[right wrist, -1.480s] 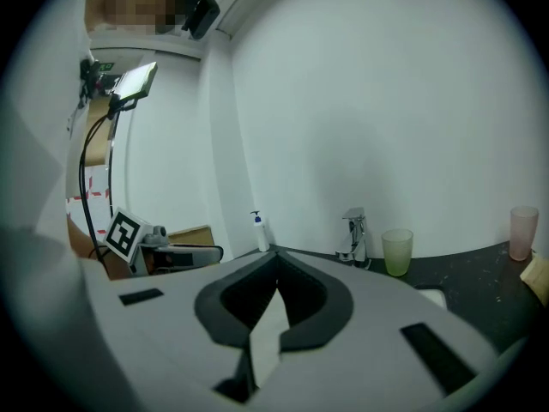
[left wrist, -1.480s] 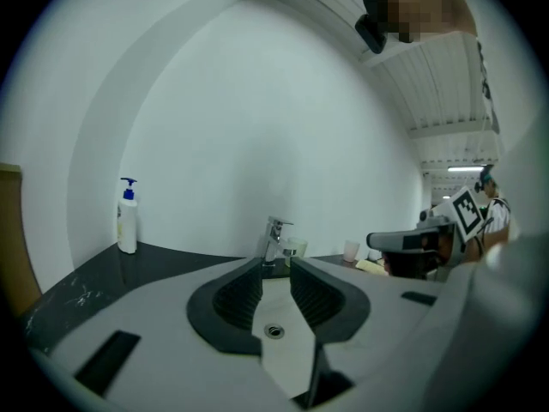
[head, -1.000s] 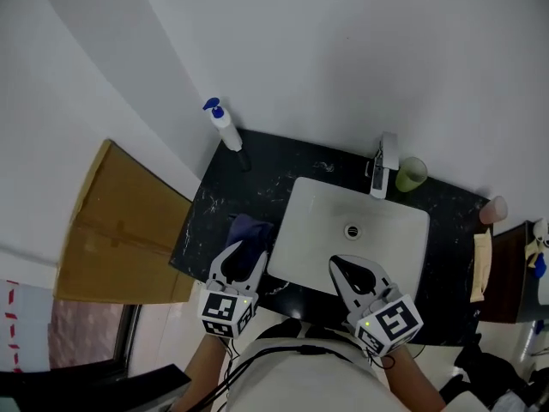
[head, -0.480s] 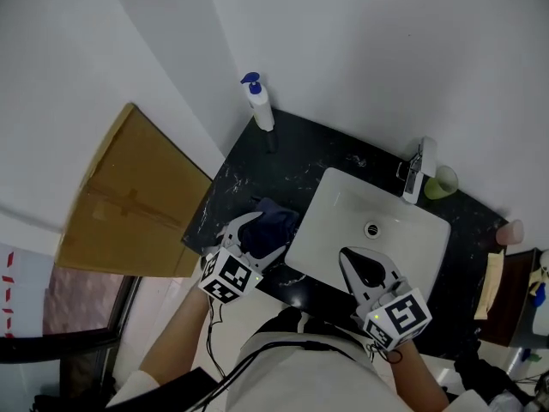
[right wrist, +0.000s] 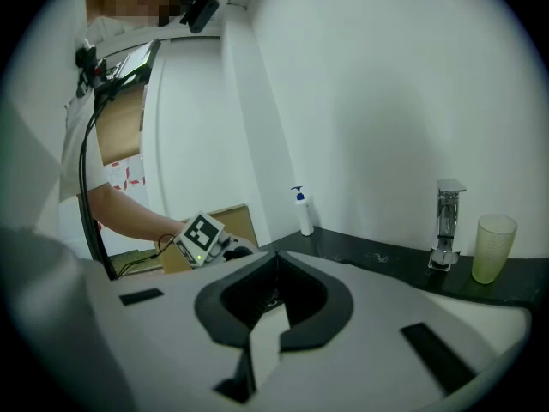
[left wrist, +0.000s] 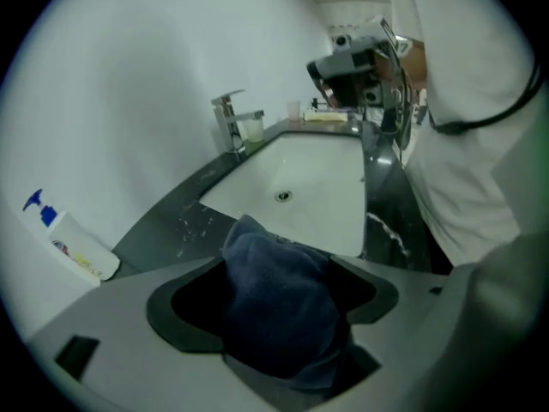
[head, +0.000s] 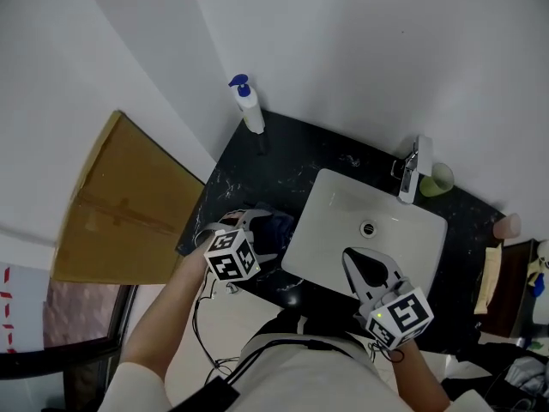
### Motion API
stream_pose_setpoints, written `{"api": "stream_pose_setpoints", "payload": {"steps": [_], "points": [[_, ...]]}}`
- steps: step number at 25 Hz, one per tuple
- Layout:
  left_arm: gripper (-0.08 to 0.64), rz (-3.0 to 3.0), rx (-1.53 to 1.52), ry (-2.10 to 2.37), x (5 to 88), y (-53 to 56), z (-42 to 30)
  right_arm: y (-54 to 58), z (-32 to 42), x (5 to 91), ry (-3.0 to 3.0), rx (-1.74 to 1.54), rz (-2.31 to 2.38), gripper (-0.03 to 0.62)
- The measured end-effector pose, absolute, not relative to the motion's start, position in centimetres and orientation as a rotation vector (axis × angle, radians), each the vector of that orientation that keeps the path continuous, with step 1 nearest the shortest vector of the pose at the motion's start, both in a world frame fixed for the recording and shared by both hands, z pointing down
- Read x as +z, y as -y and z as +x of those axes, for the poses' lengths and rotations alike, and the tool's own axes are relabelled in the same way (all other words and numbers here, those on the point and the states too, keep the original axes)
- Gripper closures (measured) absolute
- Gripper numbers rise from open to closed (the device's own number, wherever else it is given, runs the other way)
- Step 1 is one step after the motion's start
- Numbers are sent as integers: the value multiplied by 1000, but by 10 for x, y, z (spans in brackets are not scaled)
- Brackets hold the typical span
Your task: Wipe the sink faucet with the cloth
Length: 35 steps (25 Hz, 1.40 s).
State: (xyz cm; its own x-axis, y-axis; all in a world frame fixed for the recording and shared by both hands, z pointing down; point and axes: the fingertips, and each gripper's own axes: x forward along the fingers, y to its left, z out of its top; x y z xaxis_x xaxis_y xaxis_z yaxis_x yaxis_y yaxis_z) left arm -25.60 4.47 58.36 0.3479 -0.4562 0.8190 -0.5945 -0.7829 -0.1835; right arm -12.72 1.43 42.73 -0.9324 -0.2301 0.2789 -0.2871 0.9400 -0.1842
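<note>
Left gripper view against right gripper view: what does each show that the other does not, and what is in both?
Only the left gripper view: the dark blue cloth between the left gripper's jaws, which have just been opening, and the sink drain. Only the right gripper view: the cardboard sheet. Both: faucet, soap bottle, cup.

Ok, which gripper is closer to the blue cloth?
Left. The left gripper is right at the blue cloth; its fingers have just been opening, with the cloth between them. The right gripper, fingers together, hangs over the sink's near edge, well clear of it.
</note>
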Motion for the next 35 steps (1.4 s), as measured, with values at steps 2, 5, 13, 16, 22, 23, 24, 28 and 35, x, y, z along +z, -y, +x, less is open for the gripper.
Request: {"api": "stream_pose_setpoints", "payload": {"steps": [2,5,13,16,22,23,24,28,35], "points": [[196,2429,1401,931,596,-47,-256,-12,-128,426,2844,328,400,588],[287,2381,1232,1004,597,-43,-260,-6,-125,427,2841,333,428,588],[455,2218,871,1219,590,-27,-276,-2,-108,424,2843,336,507,588],[459,2186,739,1290,581,-20,-272,-1,-102,422,2846,336,532,588],[460,2239,474,1377,537,3,-243,-2,-86,419,2848,338,599,588],[460,2250,427,1383,528,8,-238,-2,-84,419,2848,339,611,588],[460,2263,384,1384,520,12,-232,-3,-81,418,2847,339,625,588],[460,2322,193,1356,486,34,-198,-2,-65,416,2839,337,702,588],[460,2469,78,1267,446,98,-115,8,-6,412,2770,358,928,588]]}}
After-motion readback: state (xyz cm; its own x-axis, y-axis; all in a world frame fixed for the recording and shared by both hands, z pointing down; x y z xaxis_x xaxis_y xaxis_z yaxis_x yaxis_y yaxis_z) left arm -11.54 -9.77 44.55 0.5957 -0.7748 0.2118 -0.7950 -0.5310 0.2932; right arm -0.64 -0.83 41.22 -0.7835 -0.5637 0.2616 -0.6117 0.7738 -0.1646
